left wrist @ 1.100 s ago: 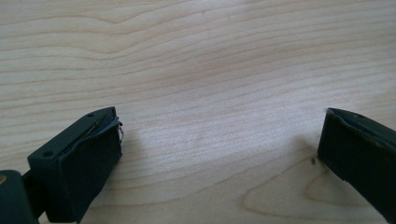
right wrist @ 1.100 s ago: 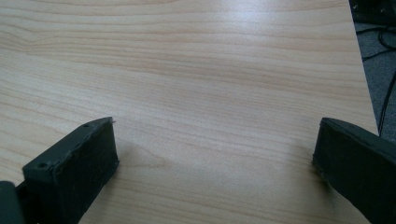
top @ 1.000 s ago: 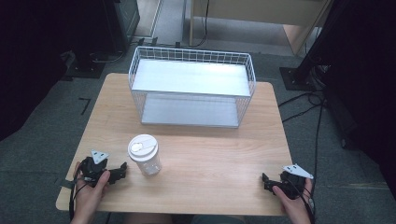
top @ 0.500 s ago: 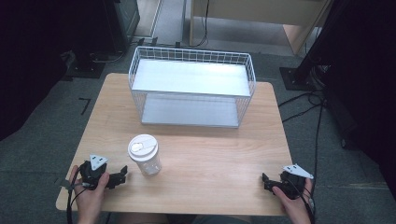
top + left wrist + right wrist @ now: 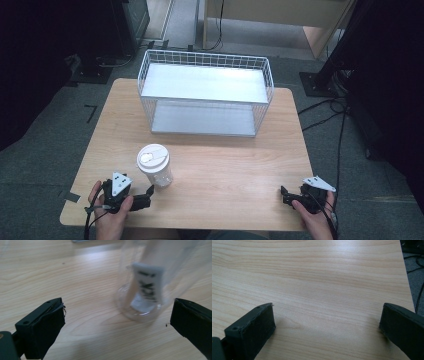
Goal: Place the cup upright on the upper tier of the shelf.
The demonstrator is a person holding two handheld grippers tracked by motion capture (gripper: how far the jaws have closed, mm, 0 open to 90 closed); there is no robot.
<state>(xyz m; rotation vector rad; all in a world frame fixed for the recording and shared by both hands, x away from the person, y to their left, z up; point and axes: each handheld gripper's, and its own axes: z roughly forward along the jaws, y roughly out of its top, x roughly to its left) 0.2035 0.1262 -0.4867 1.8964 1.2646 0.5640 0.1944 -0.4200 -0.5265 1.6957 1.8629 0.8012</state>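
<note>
A clear plastic cup (image 5: 155,167) with a white lid stands upright on the wooden table (image 5: 230,160), left of centre near the front. My left gripper (image 5: 145,197) sits just in front and to the left of it, open, jaws pointing at the cup's base. In the left gripper view the cup (image 5: 152,285) with its white label stands a little ahead of the open jaws, toward the right one, not touched. My right gripper (image 5: 283,196) rests open near the table's front right corner with bare wood between its jaws (image 5: 327,322).
A white wire basket (image 5: 206,95) with a white floor stands at the back middle of the table. Beyond the table lie dark floor, cables (image 5: 340,115) at the right and furniture legs. The table's right edge (image 5: 409,290) runs close to the right gripper.
The left gripper has turned and shifted right toward the cup's base. The cup, basket and right gripper have stayed in place.
</note>
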